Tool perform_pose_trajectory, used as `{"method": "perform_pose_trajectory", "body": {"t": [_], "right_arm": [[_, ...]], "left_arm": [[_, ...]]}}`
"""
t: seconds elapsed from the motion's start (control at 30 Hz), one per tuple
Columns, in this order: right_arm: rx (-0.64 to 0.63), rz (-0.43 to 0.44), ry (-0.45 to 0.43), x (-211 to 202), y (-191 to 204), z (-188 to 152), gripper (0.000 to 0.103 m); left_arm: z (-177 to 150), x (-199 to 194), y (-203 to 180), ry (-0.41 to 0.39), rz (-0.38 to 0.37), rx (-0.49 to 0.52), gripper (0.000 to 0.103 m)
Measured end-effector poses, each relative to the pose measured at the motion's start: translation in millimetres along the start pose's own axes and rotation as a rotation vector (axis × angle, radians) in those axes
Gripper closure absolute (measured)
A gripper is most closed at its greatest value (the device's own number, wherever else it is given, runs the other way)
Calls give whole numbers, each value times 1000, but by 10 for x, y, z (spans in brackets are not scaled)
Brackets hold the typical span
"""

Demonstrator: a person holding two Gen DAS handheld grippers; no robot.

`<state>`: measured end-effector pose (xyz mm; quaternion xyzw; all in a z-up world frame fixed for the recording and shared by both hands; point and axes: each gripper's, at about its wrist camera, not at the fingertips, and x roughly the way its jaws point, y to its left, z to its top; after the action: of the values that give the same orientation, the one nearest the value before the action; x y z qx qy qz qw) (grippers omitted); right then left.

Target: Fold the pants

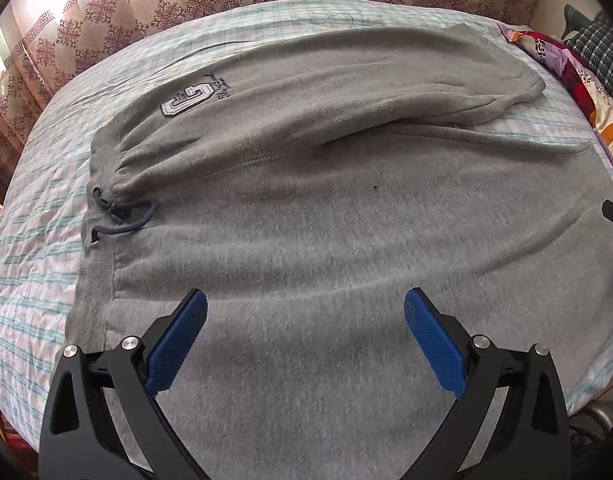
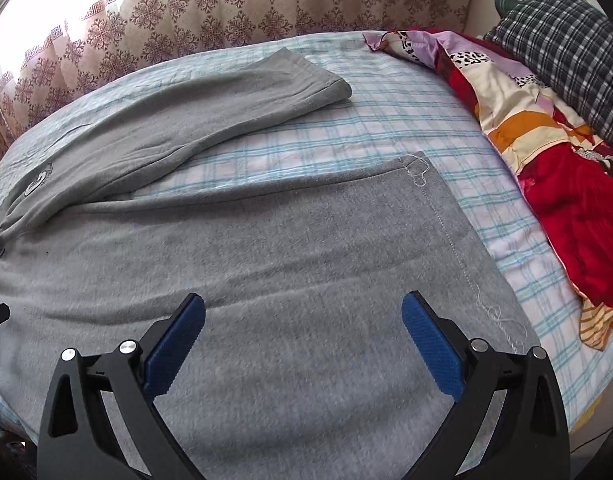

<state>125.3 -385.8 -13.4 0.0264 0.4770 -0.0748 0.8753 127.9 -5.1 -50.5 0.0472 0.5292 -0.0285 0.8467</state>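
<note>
1 pair of grey pants (image 1: pixel 306 208) lies spread flat on the plaid bedsheet (image 1: pixel 30 240), with its 2 legs splayed apart in a V. Only the left wrist view shows the waistband (image 1: pixel 94 240) at the pants' left end, with 1 dark drawstring (image 1: pixel 126 216) looped on it and 1 letter patch (image 1: pixel 185 99) on the far leg just beyond. Only the right wrist view shows the near leg's hem (image 2: pixel 450 236), stitched with pale thread whose loose ends trail off, and the far leg's cuff (image 2: pixel 326 88) resting on the sheet well apart from that hem.

The left gripper (image 1: pixel 305 312) hovers over the pants near the waistband, its 2 blue pads (image 1: pixel 178 344) spread wide with nothing between them. The right gripper (image 2: pixel 303 312) hangs over the near leg close to the hem, equally spread and holding nothing.

Beyond the pants' hem end, the right wrist view shows 1 bright patchwork blanket (image 2: pixel 546 168) and 1 dark checked pillow (image 2: pixel 566 48). 1 patterned curtain (image 2: pixel 226 12) runs behind the bed on the pants' far side.
</note>
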Motion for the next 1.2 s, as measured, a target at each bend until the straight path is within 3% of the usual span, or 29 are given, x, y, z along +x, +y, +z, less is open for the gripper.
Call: {"method": "perform_pose_trajectory", "body": {"t": [0.2, 0.33, 0.57, 0.7, 0.97, 1.2], "right_arm": [[-66, -25, 102, 446, -18, 196, 5], [-43, -26, 170, 739, -65, 363, 5], [-15, -63, 183, 1010, -132, 726, 5], [3, -67, 190, 1064, -195, 871, 5], [-24, -50, 97, 711, -192, 1094, 5], [-52, -3, 1, 804, -14, 1660, 5]], "left_arm": [[360, 324, -269, 48, -29, 18, 3], [551, 571, -390, 79, -16, 28, 3], [778, 805, -420, 79, 27, 14, 2], [790, 787, -381, 80, 4, -1, 2], [794, 404, -186, 12, -69, 17, 2], [1076, 199, 281, -59, -16, -57, 2]]}}
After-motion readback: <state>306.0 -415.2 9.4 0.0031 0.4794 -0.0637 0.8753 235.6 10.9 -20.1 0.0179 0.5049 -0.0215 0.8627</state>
